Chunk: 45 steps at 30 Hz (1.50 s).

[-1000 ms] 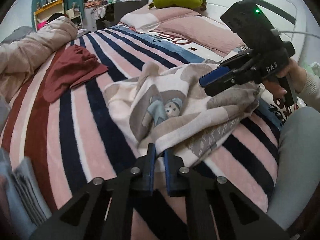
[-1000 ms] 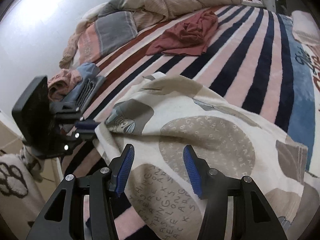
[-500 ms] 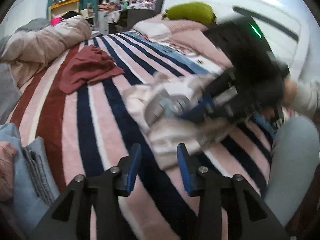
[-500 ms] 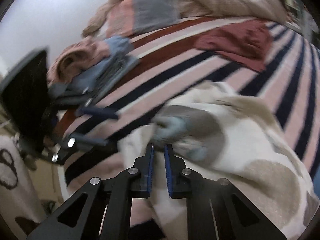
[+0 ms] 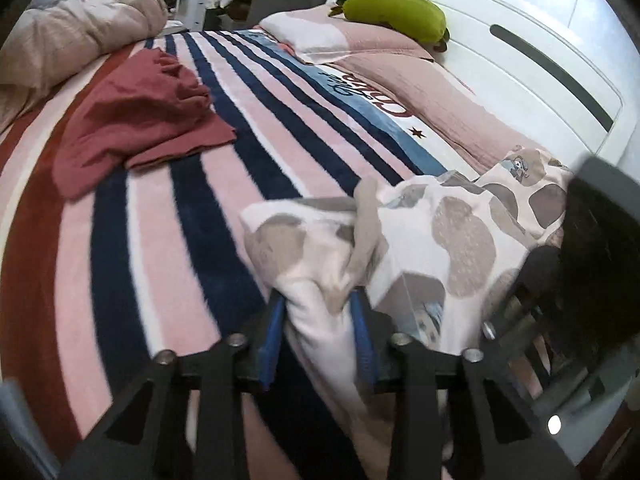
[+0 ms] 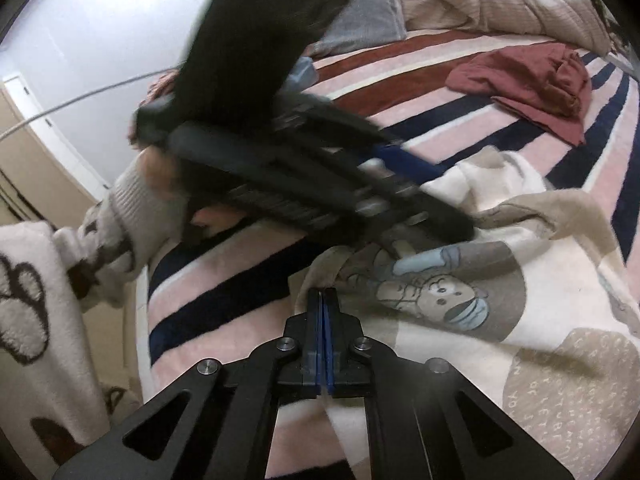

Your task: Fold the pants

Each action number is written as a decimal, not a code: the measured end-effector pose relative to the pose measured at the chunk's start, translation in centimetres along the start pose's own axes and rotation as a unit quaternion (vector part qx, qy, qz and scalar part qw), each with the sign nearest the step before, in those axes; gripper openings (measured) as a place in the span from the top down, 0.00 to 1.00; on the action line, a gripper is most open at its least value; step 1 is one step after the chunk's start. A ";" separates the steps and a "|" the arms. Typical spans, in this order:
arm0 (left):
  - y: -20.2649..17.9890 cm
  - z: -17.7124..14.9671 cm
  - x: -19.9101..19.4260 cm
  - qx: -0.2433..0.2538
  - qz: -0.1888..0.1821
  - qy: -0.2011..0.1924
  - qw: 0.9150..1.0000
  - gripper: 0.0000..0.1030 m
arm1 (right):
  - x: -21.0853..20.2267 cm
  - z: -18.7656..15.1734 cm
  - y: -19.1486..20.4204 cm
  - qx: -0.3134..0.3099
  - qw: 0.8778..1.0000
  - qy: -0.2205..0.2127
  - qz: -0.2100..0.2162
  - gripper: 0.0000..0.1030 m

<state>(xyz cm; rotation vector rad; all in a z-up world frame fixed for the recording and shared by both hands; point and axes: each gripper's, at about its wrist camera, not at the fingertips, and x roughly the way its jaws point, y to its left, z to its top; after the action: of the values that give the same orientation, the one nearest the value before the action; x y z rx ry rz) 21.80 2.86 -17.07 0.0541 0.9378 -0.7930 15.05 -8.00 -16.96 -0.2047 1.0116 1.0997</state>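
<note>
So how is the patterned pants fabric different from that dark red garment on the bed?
The patterned pants are cream with grey-brown blotches and cartoon figures; the red garment is plain. The pants lie at the near bed edge, bunched between the left gripper pads, whose jaws are closing; the red garment lies farther off, untouched. Both are rumpled on the striped blanket.

My work surface is a bed covered by a striped blanket (image 5: 224,184) in pink, navy, white and dark red, with a blue lettered band at its far right. On it, near me and to the right, I see the cream pants (image 5: 452,240) with grey patches and cartoon figures, bunched and partly lifted. To the far left lies a crumpled maroon garment (image 5: 136,120), well apart from the pants. Beyond it a beige quilted duvet (image 5: 80,40) is heaped along the far left edge. At the far end, pink pillows (image 5: 400,68) rest against the white headboard (image 5: 520,40), with a green plush (image 5: 394,14) on top.
</note>
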 end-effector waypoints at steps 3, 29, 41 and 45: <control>0.8 0.7 0.6 0.008 -0.014 0.005 1.000 0.75 | 0.2 -0.1 0.1 -0.002 1.000 0.005 -0.002 1.00; 3.7 -0.1 1.0 -0.073 -0.068 -0.008 0.995 0.91 | 2.9 2.2 3.5 -0.091 0.988 0.047 -0.115 0.96; 3.9 0.2 1.4 -0.074 -0.054 -0.012 0.996 0.92 | 2.9 0.4 4.8 -0.097 0.989 0.065 -0.090 0.96; 3.8 0.2 1.5 -0.072 -0.049 -0.013 0.996 0.92 | 2.7 -0.6 6.3 -0.111 0.987 0.078 -0.090 0.95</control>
<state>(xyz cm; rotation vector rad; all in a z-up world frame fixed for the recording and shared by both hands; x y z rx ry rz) 24.80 4.69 -19.13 -0.1289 0.9757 -0.8123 9.82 -3.54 -17.28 -0.5592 0.9861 1.0409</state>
